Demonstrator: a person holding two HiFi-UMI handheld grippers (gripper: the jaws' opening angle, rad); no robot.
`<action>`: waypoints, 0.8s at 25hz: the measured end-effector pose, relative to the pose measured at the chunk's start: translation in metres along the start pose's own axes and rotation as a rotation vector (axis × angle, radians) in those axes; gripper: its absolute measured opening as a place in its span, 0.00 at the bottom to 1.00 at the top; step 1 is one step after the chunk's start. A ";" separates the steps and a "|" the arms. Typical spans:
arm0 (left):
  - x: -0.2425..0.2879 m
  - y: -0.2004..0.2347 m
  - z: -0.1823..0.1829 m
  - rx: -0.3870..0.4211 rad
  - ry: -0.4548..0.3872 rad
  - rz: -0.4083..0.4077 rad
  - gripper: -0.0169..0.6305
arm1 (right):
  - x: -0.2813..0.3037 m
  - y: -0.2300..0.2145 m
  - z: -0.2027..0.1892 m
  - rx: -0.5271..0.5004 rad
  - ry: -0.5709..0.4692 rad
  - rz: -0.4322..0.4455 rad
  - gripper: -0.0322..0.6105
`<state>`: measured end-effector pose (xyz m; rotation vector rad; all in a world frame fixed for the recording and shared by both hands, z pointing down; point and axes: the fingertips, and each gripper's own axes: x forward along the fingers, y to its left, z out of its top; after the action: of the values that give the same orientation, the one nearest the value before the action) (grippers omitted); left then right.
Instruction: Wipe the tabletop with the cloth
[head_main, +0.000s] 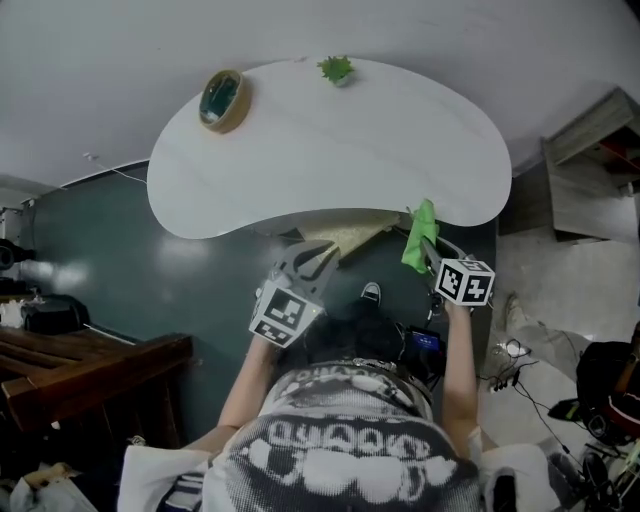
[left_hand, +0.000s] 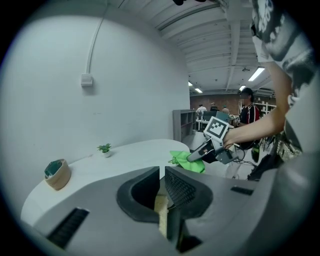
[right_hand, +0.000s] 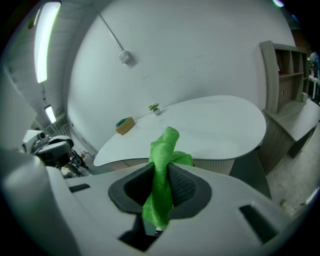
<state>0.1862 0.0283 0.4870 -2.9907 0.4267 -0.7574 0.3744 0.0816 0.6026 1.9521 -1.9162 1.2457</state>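
Note:
The white kidney-shaped tabletop (head_main: 350, 150) lies ahead of me. My right gripper (head_main: 428, 245) is shut on a green cloth (head_main: 420, 232), held in the air just off the table's near right edge. In the right gripper view the cloth (right_hand: 165, 150) stands up twisted between the jaws of the right gripper (right_hand: 161, 175), with the table (right_hand: 215, 125) beyond. My left gripper (head_main: 318, 255) hovers in front of the table's inward curve, jaws together with nothing in them. The left gripper view shows the left gripper (left_hand: 162, 172), the cloth (left_hand: 187, 161) and the table (left_hand: 120, 160).
A tan bowl-like holder (head_main: 222, 100) sits on the table's far left and a small potted plant (head_main: 337, 69) at its far edge. A wooden bench (head_main: 90, 370) stands to my left, a grey shelf unit (head_main: 590, 170) to the right, cables (head_main: 520, 370) on the floor. People (left_hand: 245, 107) stand in the background.

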 end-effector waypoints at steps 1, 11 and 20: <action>-0.006 0.001 -0.002 0.004 -0.001 -0.004 0.08 | -0.003 0.008 -0.005 0.008 -0.002 -0.002 0.17; -0.075 0.017 -0.036 0.015 -0.027 -0.015 0.08 | -0.020 0.104 -0.042 0.014 -0.056 0.000 0.17; -0.114 0.014 -0.059 0.012 -0.053 -0.038 0.08 | -0.041 0.165 -0.070 -0.030 -0.076 -0.002 0.17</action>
<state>0.0585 0.0480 0.4846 -3.0081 0.3632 -0.6792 0.2040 0.1257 0.5505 2.0140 -1.9557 1.1505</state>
